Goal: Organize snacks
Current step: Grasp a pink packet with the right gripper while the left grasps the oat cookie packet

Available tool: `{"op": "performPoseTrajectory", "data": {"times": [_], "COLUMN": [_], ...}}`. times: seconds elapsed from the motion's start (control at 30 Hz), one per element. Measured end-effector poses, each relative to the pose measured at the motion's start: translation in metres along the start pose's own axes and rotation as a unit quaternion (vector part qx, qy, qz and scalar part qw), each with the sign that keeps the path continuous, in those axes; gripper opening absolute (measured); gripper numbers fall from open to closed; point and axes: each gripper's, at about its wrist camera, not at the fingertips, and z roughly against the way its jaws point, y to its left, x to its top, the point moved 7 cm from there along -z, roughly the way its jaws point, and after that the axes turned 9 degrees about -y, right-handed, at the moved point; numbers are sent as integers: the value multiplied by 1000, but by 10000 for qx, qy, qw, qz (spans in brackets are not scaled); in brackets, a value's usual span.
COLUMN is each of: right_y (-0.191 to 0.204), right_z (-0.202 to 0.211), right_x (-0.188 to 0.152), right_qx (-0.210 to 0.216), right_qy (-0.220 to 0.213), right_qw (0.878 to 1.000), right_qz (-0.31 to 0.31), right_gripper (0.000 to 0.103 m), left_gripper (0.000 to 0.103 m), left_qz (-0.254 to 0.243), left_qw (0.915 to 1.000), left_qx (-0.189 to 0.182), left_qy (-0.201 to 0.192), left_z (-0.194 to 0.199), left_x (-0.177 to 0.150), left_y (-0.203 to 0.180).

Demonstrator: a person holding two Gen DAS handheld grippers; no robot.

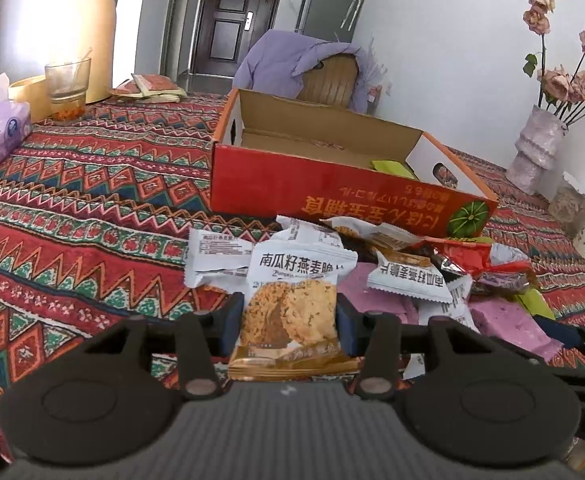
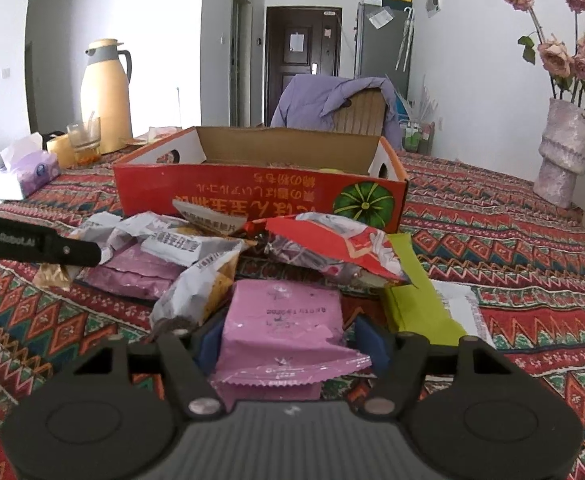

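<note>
Your left gripper (image 1: 288, 314) is clamped on a white oat-crisp packet (image 1: 292, 296), just in front of the red cardboard box (image 1: 332, 188). Your right gripper (image 2: 288, 338) grips a pink snack packet (image 2: 282, 320) at the near edge of the snack pile (image 2: 220, 240), which lies on the patterned surface (image 2: 512, 240) against the box's front wall.

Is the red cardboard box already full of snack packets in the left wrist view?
No. The red cardboard box shows mostly bare brown floor, with only a green packet in one corner, while the other packets lie outside it.
</note>
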Motion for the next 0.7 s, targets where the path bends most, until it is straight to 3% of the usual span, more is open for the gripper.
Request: {"op": "performPoseTrajectory", "data": {"times": [0.5, 0.7], "right_y": [-1, 3], "right_z": [38, 29], "right_x": [7, -11], "right_qx": [38, 47], "right_qy": [-321, 64], "right_qw": [9994, 9999], "right_qz": [-157, -75], "right_gripper": [68, 67], "left_gripper": [48, 48], "left_qz": [7, 32], "left_qw": [9997, 9996], "left_qx": [-102, -122], "left_qy": [-238, -270], "left_z": [25, 33], "left_x": [3, 1], "left_y": [3, 5]}}
